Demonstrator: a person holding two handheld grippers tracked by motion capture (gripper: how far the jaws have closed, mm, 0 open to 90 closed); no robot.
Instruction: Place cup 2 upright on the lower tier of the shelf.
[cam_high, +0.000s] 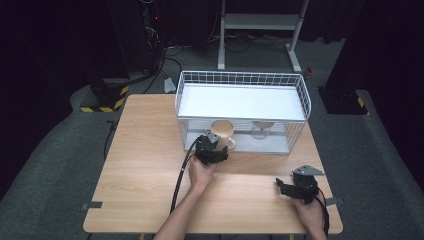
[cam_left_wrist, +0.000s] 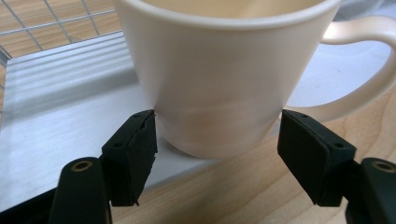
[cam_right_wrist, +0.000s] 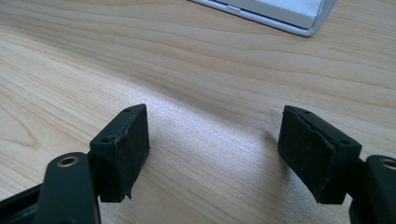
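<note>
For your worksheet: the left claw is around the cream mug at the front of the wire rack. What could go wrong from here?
1. The left claw brackets the mug low on its tapered base; it may slip or tip when lifted.
2. The mug straddles the rack tray's front edge, so it may rock.
3. The handle could catch the wire rack.

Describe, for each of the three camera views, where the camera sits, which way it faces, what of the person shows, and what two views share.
High view: above the person's side, looking forward and down on the table and wire basket; both forearms and the left gripper and right gripper show.
Left gripper view: rides the left gripper, looks along its jaws at the cream mug, which sits between them.
Right gripper view: rides the right gripper, faces bare tabletop; jaws apart, nothing between.
Shared: the high and left gripper views both show the mug.
</note>
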